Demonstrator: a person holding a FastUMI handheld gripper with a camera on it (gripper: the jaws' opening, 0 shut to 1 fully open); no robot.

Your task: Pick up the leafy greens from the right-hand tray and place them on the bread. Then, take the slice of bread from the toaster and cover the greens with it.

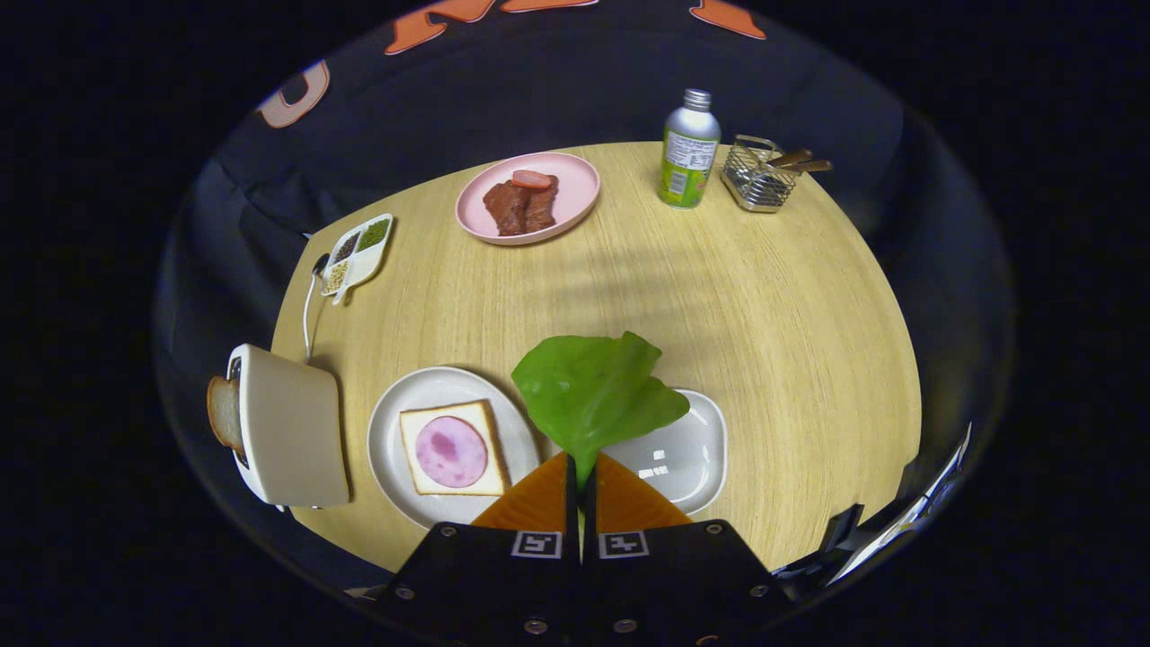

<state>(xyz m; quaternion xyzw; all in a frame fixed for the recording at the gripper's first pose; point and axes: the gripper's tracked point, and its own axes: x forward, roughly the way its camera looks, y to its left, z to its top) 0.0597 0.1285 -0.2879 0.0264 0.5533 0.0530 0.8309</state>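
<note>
We find the tool (580, 467) with its two fingers pressed together on the stem end of the lettuce leaf (595, 394), which stands up from the fingertips and hangs above the table (764, 305). Directly behind and below the leaf lies the right-hand tray (692, 449), a white rounded dish, partly hidden by the leaf and the fingers. Just left of the fingers we note a round white plate (391, 449) carrying a slice of bread (413, 427) topped with a round of pink ham (451, 452); the leaf is not on it. Further left stands the toaster (292, 427), with a second bread slice (225, 412) projecting from its slot. Beyond the toaster we record a small divided dish of seasonings (359, 252) with a spoon (312, 301) beside it. Toward the far side of the table sits a pink plate (570, 184) holding pieces of meat (521, 202). To its right stand a bottle (690, 153) with a metal cap and, just beside it, a wire basket (759, 175) with wooden-handled utensils.
</note>
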